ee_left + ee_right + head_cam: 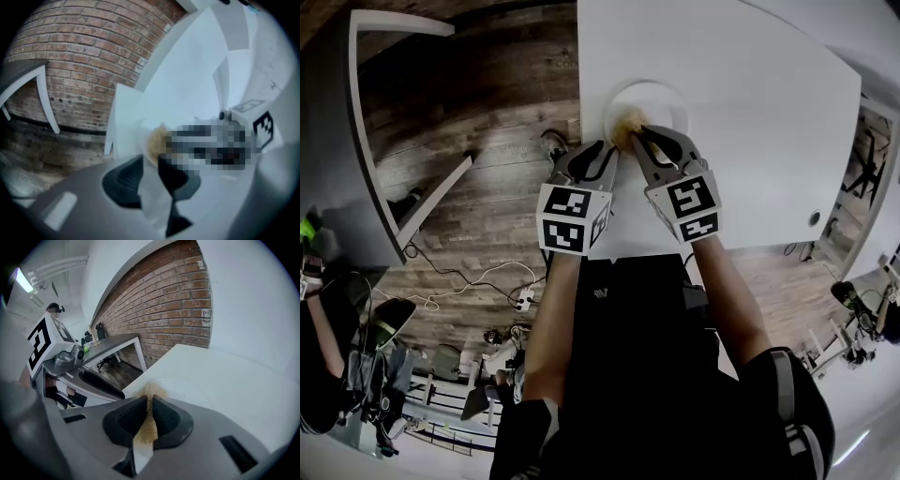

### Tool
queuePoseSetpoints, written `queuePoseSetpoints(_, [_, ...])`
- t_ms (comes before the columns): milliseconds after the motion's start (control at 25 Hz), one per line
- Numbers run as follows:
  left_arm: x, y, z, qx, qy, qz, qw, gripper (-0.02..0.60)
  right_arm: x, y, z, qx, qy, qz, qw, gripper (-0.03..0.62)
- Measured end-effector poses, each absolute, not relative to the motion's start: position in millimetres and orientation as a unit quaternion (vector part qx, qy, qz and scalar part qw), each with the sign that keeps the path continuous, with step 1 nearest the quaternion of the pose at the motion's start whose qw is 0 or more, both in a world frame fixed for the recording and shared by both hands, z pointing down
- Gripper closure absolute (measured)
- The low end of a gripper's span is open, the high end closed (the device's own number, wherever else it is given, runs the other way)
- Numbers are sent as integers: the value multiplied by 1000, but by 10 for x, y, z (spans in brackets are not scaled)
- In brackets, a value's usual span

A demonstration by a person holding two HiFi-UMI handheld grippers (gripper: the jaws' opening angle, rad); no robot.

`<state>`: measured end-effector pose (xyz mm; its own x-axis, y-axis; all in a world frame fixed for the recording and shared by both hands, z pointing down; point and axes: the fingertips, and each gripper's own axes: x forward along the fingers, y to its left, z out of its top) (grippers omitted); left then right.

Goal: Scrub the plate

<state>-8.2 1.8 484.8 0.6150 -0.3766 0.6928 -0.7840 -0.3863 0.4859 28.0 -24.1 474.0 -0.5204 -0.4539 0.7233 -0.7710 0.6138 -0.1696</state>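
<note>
Round white plate lies flat near the left edge of the table, with open table toward 2 o'clock. Left gripper jaws pinch the plate's rim at 7 o'clock. Right gripper jaws clamp a tan scrubber, which touches the plate at 8 o'clock.

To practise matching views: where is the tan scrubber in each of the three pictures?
Head view: tan scrubber on the left part of the white plate, at the right gripper tips.
Left gripper view: scrubber just beyond the jaws, centre.
Right gripper view: scrubber pinched between the jaws, lower centre.
Shared landmark: white plate.
</note>
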Motion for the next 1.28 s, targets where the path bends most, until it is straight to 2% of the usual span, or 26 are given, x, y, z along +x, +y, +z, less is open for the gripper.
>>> queuePoseSetpoints(960, [94, 328, 4183, 817, -386, 223, 366, 502, 579, 161, 3939, 404, -848, 216, 265, 562])
queuePoseSetpoints(1280, [115, 380, 3764, 823, -430, 184, 321, 577, 624, 373, 3495, 411, -866, 167, 231, 562])
